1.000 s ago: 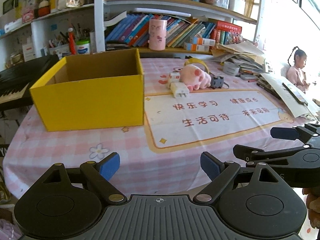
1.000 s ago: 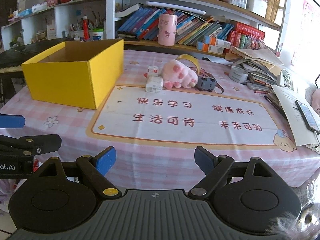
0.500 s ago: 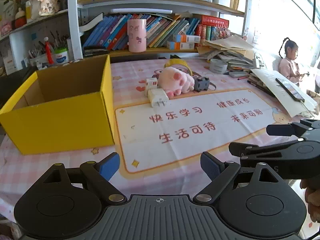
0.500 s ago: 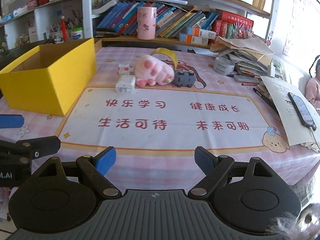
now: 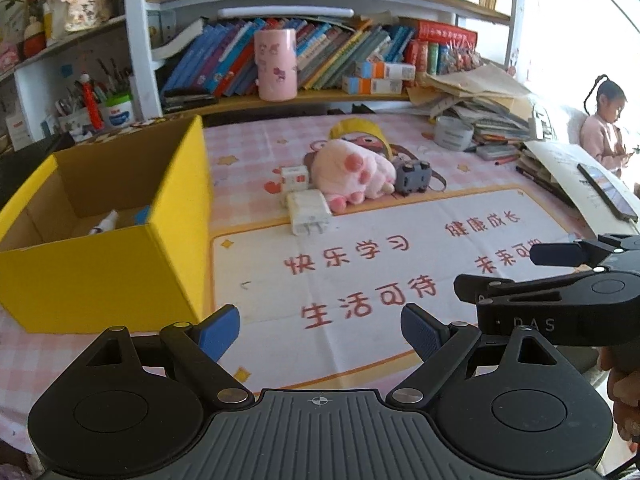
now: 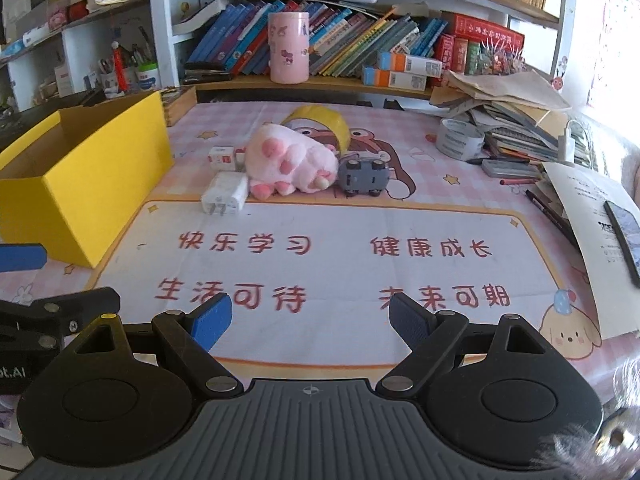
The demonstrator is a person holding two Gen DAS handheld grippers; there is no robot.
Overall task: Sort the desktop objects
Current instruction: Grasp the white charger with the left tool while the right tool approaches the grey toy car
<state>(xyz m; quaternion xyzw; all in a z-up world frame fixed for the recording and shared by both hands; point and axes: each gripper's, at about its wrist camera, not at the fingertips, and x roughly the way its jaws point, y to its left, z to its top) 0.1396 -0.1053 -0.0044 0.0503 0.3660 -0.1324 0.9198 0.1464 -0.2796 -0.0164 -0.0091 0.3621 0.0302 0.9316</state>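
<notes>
Both jaws spread, nothing between: left gripper and right gripper over the tabletop's near edge. Yellow box at left edge; white charger, pink plush paw, grey toy car clustered mid-table toward the far edge.

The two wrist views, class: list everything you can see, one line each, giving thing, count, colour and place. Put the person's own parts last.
box: one, yellow, open, left on the table
charger: one, white, beside the paw's left
small white cube: one, behind the charger
plush paw: one, pink, table middle
toy car: one, grey, right of the paw
yellow tape roll: one, behind the paw
grey tape roll: one, by the paper stack
pink cup: one, on the shelf
phone: one, dark, on papers at right
left tongs: one, black with blue pads, open
right tongs: one, same colours, open
</notes>
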